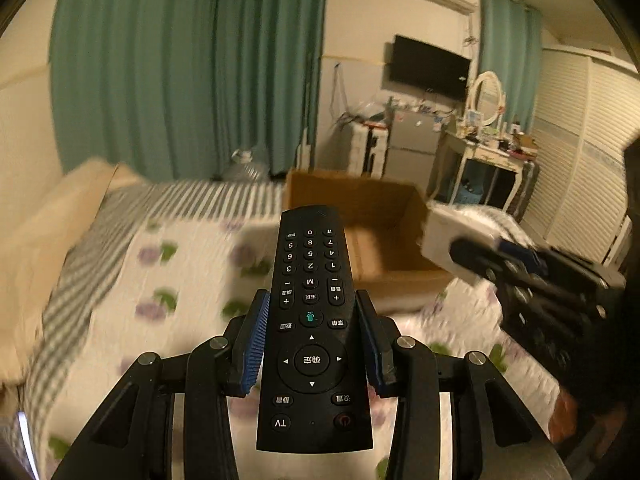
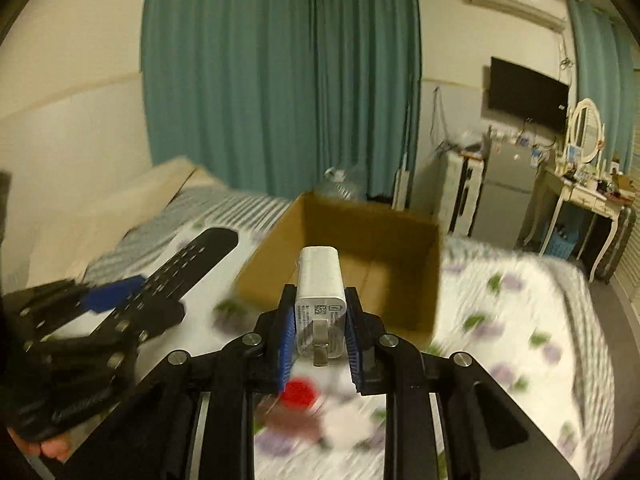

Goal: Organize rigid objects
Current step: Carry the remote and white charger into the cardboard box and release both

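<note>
My left gripper (image 1: 312, 320) is shut on a black TV remote (image 1: 314, 320), held above the flowered bed and pointing at an open cardboard box (image 1: 380, 224). My right gripper (image 2: 319, 320) is shut on a white charger block (image 2: 320, 300), held just in front of the same box (image 2: 360, 240). In the left wrist view the right gripper (image 1: 520, 264) with the charger (image 1: 448, 236) is at the right, near the box's right edge. In the right wrist view the left gripper (image 2: 108, 304) with the remote (image 2: 192, 260) is at the left.
The box sits on a bed with a flowered cover (image 2: 520, 320) and striped sheet (image 1: 200, 196). A red round object (image 2: 298, 394) and blurred small items lie on the bed below my right gripper. Teal curtains (image 2: 280, 80), a fridge (image 2: 504, 196) and a dressing table (image 2: 592, 196) stand beyond.
</note>
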`<state>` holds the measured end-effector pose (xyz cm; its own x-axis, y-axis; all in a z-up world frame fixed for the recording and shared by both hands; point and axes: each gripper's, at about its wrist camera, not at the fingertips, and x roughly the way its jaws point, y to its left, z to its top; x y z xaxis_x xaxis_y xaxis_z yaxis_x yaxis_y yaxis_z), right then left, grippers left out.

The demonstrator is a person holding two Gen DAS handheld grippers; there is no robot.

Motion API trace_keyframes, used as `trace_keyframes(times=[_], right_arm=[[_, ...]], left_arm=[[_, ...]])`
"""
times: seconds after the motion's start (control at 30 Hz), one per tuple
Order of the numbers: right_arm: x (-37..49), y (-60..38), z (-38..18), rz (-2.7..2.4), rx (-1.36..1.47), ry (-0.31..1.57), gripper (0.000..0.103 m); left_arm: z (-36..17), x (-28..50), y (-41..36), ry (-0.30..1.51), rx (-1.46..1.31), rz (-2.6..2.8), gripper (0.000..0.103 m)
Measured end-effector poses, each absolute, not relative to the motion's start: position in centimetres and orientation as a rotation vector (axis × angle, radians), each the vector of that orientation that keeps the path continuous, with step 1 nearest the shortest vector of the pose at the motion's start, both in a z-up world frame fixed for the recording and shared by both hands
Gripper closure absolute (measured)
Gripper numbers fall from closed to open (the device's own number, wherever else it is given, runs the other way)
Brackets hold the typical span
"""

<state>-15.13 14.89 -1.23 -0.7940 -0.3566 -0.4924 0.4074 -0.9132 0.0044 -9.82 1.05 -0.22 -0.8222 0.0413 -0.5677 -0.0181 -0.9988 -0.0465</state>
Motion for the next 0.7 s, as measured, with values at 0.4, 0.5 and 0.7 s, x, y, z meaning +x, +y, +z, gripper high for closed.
trace_keyframes(times=[0.4, 0.5, 0.7], right_arm=[[-28.5, 15.4, -5.3, -2.649, 0.837, 0.242, 0.082], [-30.0, 15.9, -6.9, -2.626, 0.88, 0.245, 0.082], [-30.6, 16.9, -8.6, -2.59, 0.932, 0.268, 0.067]], left_arm=[[-1.7, -21.3, 3.5, -0.045, -0.978, 2.941, 0.061], [-3.5, -23.0, 3.6, -0.029, -1.03, 2.937, 0.061], [-5.5, -24.1, 4.1, 0.016, -1.091, 2.93, 0.061]])
